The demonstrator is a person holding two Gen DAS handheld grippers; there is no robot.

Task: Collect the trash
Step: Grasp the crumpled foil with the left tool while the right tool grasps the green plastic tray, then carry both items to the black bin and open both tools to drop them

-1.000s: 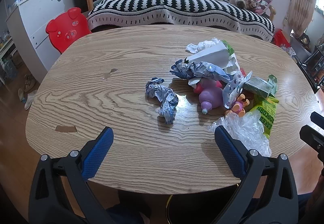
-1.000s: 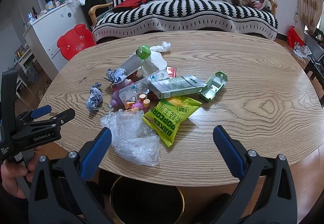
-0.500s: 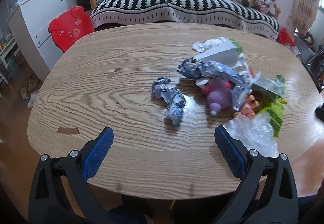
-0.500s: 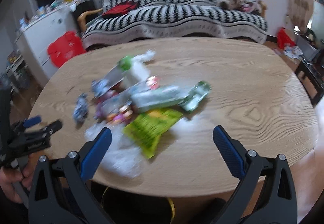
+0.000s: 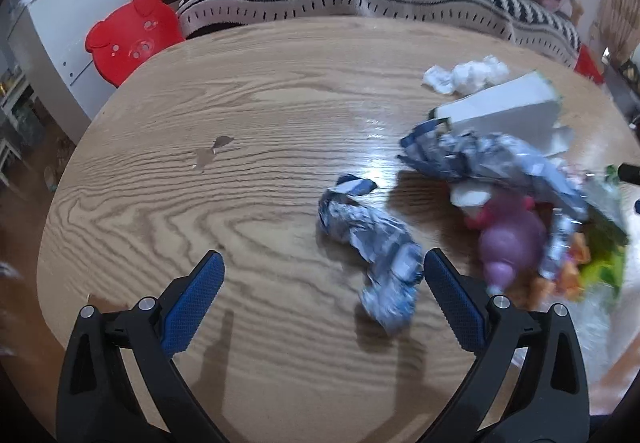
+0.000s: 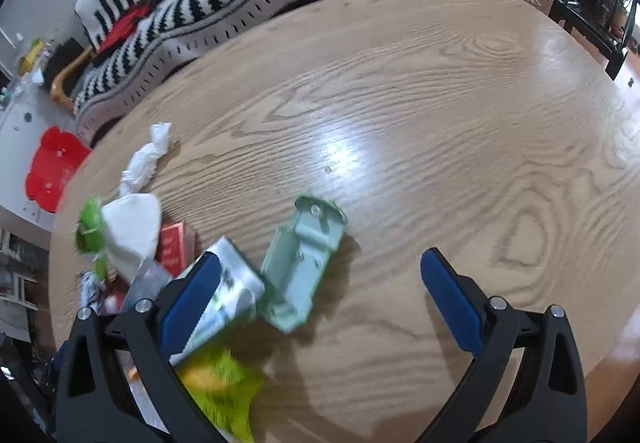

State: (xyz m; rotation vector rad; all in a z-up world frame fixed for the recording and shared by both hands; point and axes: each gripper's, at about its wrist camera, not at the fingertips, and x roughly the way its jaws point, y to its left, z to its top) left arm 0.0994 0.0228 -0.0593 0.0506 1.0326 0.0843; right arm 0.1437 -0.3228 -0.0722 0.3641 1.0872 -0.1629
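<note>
Crumpled blue-and-silver foil wrapper (image 5: pixel 372 251) lies mid-worktop (image 5: pixel 248 147), just inside the left gripper's (image 5: pixel 320 295) wide-open, empty jaws; it sat further ahead a second ago; right gripper (image 6: pixel 316 291), equally spread and empty, has closed in over the pale green carton (image 6: pixel 304 263).
</note>
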